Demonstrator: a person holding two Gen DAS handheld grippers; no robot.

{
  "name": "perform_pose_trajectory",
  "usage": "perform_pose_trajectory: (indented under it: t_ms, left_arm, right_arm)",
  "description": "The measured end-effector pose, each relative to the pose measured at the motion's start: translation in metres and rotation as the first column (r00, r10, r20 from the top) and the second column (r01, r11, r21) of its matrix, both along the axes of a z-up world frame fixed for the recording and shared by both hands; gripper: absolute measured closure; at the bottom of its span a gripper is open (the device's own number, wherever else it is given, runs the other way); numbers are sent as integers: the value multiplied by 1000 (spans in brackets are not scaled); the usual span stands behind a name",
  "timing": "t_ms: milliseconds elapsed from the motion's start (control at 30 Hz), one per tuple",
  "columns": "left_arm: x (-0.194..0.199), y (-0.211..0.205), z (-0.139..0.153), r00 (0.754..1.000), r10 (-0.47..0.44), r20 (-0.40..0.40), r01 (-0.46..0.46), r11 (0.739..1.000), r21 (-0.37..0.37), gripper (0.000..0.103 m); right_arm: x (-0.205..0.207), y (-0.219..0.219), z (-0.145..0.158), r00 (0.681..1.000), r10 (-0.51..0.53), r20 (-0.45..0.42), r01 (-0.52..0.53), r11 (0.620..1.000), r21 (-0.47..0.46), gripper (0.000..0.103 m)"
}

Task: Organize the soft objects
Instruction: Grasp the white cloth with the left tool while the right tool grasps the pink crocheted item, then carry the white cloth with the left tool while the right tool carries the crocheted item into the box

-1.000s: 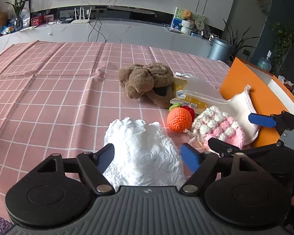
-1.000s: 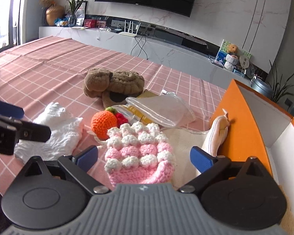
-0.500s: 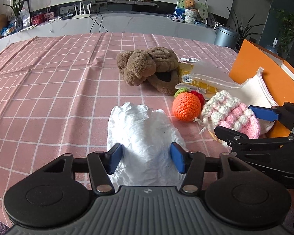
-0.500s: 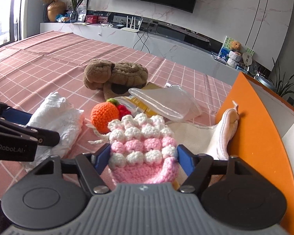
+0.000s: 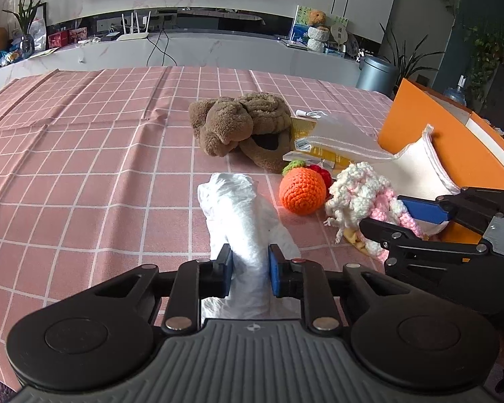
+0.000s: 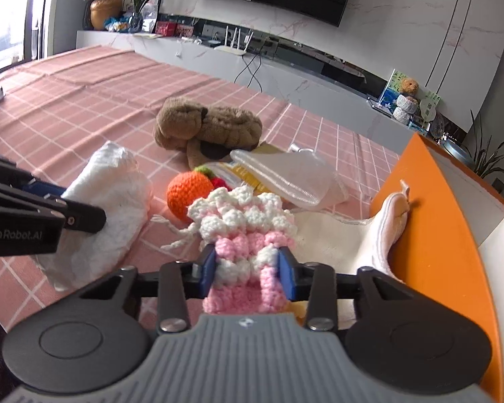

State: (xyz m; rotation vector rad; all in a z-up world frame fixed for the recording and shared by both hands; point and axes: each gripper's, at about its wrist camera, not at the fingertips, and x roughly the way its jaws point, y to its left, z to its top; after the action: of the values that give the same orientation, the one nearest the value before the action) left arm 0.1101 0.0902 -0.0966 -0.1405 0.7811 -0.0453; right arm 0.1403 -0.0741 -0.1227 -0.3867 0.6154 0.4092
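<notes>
**Both grippers clamped on soft items**

Between the blue pads of the left gripper (image 5: 250, 270): crumpled white cloth (image 5: 242, 215), pinched narrow after the jaws' closing just now, far end still lying on the pink checked tablecloth (image 5: 84, 168). Just right of that cloth, ahead: orange crocheted ball with green top (image 5: 302, 192), touching a small red crocheted piece (image 5: 321, 173) behind it. Further ahead: brown plush toy (image 5: 242, 127), slumped beside a clear plastic pouch over yellow packets (image 5: 339, 137).

Between the pads of the right gripper (image 6: 247, 275): pink and white bobbled crochet piece (image 6: 245, 231), squeezed at its near end, jaws likewise just closed on it. Right of that gripper: cream cloth bag (image 6: 379, 231) leaning against the orange wall of an open box (image 6: 433, 221).
</notes>
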Motion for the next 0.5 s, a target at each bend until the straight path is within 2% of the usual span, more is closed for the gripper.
perform_pose_trajectory:
  t_ms: [33,67,100,300,500]
  left_arm:
    - [-2,0,2,1000,1,6,-1,1000,0,80]
    - [-4,-1,4,1000,1,15,-1,1000,1,80]
    - [-6,-2,7,1000,-2,25,2,1000,1,80]
    - [-15,-7,22,997,-11,70,10,1000,9,80]
    - [-25,-9,34,995,-9,98,8,1000,11,80]
  right_arm:
    - [-2,-1,2,1000,-4,5,4,1000,9,71]
    - [-5,-3,6,1000,-7,19,6,1000,20,83]
    - [-9,-4,10,999,-9,41,8,1000,20,88]
    - [-21,-8,24,999,4,37,-6,998,60,92]
    - [-38,-19,44,997,-6,77,-3,992,122,93]
